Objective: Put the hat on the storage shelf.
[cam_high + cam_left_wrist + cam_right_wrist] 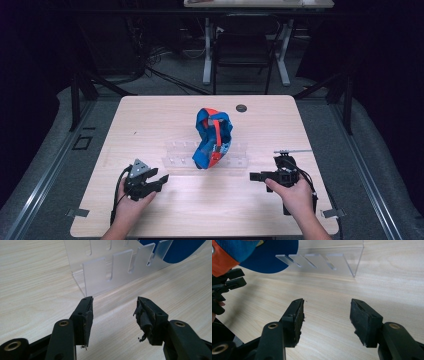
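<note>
Pale wood grain covers the table (150, 120), which stands in a dark room with a second desk behind it. Near the table's middle lies a clear acrylic rack (175, 157) with upright slotted dividers, and a blue and red-orange cap (212, 137) stands propped in the rack, towering over it. The left gripper (159, 181) sits on the near side of the rack, off its left end and apart from it, jaws spread with nothing between them; its own view shows bare wood in the gap and the rack's end wall just beyond. The right gripper (254, 176) sits near the rack's right end, also clear of it, jaws wide apart and empty, pointing leftward.
</note>
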A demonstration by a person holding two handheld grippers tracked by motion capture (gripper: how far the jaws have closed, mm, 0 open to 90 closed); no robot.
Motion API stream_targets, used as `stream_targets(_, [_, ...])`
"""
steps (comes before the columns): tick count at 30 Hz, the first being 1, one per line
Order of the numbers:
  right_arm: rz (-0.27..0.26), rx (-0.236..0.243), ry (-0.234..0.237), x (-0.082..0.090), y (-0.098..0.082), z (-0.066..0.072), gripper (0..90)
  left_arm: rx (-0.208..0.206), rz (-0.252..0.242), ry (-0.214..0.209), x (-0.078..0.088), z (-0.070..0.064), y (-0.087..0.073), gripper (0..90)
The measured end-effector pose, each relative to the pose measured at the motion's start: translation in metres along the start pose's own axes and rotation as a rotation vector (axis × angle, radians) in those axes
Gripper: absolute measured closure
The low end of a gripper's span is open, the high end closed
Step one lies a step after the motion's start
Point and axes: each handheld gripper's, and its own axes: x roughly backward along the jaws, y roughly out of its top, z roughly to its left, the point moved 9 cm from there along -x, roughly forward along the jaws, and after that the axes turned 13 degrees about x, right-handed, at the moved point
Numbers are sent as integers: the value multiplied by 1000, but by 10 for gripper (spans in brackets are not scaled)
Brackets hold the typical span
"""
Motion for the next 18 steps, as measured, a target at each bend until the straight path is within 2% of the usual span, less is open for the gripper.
stream_targets(4, [-8,-15,2,-2,-9,-4,451,-5,7,1,-1,0,-1,478])
stream_targets(7, [-8,-12,-3,-3,-16,-6,465,1,5,5,-1,1,-1,472])
stream_targets(10, [-9,17,-22,-4,-23,-7,480,4,5,6,-1,1,-1,469])
stream_targets(11, [-19,5,-28,-5,-25,-7,482,7,4,7,-1,1,-1,468])
stream_targets(13, [-24,13,-26,-5,-27,-7,483,5,4,7,-1,1,-1,468])
stream_targets(15, [-30,19,-51,-7,-32,-8,483,4,3,9,-2,1,-1,468])
stream_targets(18, [-38,17,-41,-9,-37,-10,484,3,8,6,-1,1,-1,468])
